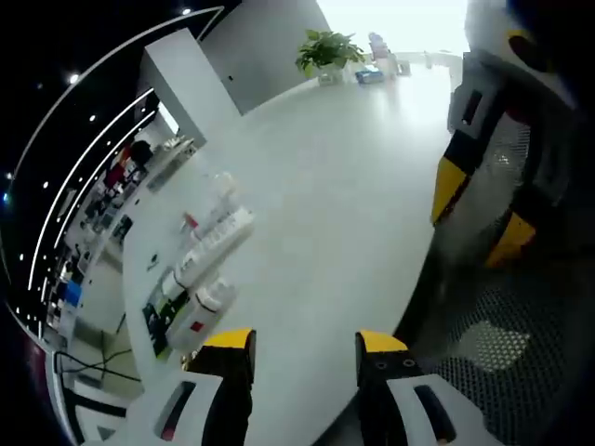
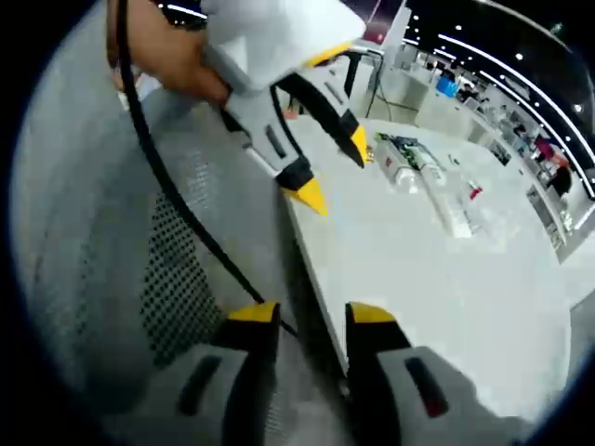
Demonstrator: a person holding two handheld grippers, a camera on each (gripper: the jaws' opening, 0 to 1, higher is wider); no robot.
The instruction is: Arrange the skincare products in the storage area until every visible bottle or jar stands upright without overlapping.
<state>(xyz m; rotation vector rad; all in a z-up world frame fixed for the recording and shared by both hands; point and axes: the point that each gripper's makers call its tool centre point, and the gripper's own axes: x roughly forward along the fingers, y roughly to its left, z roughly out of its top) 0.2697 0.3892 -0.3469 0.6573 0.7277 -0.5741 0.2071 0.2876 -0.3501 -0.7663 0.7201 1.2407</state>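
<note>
Both my tools empty and open, left tool [image 1: 304,353] nearer the skincare products [image 1: 200,269] lying lower-left of frame, long axes diagonal on tabletop [image 1: 335,204].

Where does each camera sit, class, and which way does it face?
Left gripper view: rides on the left hand-held gripper, jaws open, looking across the white table at a row of skincare products lying on it; the right hand-held gripper enters from the right.
Right gripper view: rides on the right hand-held gripper, jaws open, at the table's edge; the left hand-held gripper and a person's hand show.
Shared: the table and the skincare products.
</note>
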